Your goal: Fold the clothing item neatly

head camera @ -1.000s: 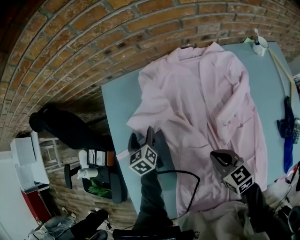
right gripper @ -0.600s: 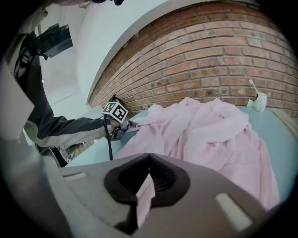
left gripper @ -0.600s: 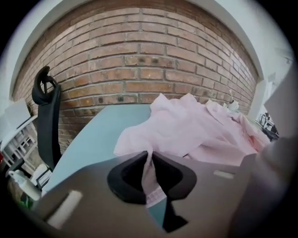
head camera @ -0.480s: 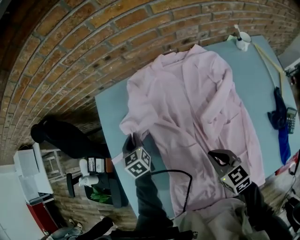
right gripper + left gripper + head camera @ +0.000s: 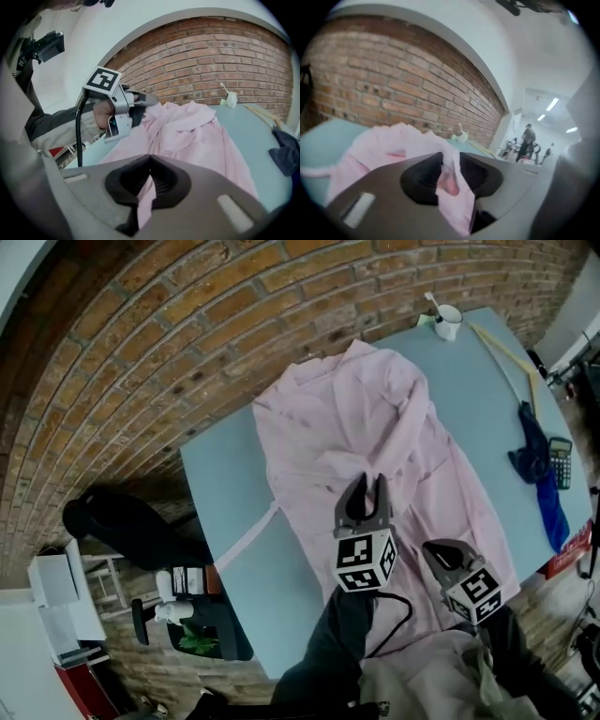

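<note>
A pink shirt lies spread on the light blue table. My left gripper hovers over the shirt's middle, shut on a raised fold of it. In the left gripper view the pink cloth hangs pinched between the pads of that gripper. Its jaws have just been opening a little, with the cloth still between them. My right gripper is at the near hem, shut on a strip of pink fabric. The right gripper view shows the left gripper above the shirt.
A white cup stands at the table's far corner, with a long wooden stick beside it. A dark blue cloth and a calculator lie at the right edge. A brick wall runs behind the table.
My left gripper closed on the shirt's left edge, then swung up and to the right, carrying that cloth over the shirt's middle. The right gripper stayed near the hem.
</note>
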Tool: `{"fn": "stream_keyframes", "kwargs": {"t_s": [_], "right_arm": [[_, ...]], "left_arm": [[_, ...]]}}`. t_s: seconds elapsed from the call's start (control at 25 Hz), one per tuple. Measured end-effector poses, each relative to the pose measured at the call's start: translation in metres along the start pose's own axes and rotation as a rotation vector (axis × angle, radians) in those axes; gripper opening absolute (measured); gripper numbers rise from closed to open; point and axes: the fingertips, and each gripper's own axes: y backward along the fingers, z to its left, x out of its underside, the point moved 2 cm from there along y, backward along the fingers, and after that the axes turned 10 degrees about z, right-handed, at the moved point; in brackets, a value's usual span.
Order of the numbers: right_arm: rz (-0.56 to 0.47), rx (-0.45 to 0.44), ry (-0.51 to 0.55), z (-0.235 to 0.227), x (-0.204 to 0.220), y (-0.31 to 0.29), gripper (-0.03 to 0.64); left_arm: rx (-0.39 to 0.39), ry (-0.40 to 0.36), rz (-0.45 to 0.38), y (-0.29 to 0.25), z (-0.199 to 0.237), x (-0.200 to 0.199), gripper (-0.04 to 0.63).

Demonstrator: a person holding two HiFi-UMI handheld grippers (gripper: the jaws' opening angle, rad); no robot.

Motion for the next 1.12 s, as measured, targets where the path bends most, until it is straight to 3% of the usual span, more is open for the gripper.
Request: {"fn": "stream_keyframes", "kwargs": {"t_s": [0.08,0.12,0.2,0.24,0.44,0.6,0.76,0.92,1.12], "right_arm": [[-0.009,0.021,-0.025,-0.003,0.008,0.013,0.002],[-0.014,0.034,-0.04,-0.006,0.013,0.022,0.001],[-0.027,0.07,-0.065,-0.013,0.025,0.041,0.002],[-0.034,0.089,-0.075,-0.017,0.032,0.051,0.002],[-0.061,0.125,-0.07,-0.027,0.061,0.08,0.002],[-0.058,0.107,-0.003,-0.024,0.08,0.089,0.0],[-0.065,0.116,0.062,-0.029,0.1,0.11,0.0],[-0.052,0.113,0.045,-0.047,0.141,0.143,0.0],[-0.038,0.134,0.031,-0.066,0.193,0.168,0.002]], "left_arm": [[0.161,0.09,0.137,-0.016,-0.041,0.043,0.321],[0.2,0.108,0.188,-0.013,-0.054,0.063,0.354],[0.195,0.087,0.228,0.006,-0.067,0.093,0.353],[0.17,0.062,0.228,0.018,-0.069,0.103,0.331],[-0.072,-0.033,0.117,0.086,-0.048,0.119,0.012],[-0.194,-0.036,0.087,0.134,-0.052,0.139,0.008],[-0.339,0.031,0.092,0.189,-0.047,0.181,0.008],[-0.478,0.119,0.085,0.245,-0.054,0.23,0.008],[-0.567,0.137,0.075,0.288,-0.066,0.278,0.008]]}}
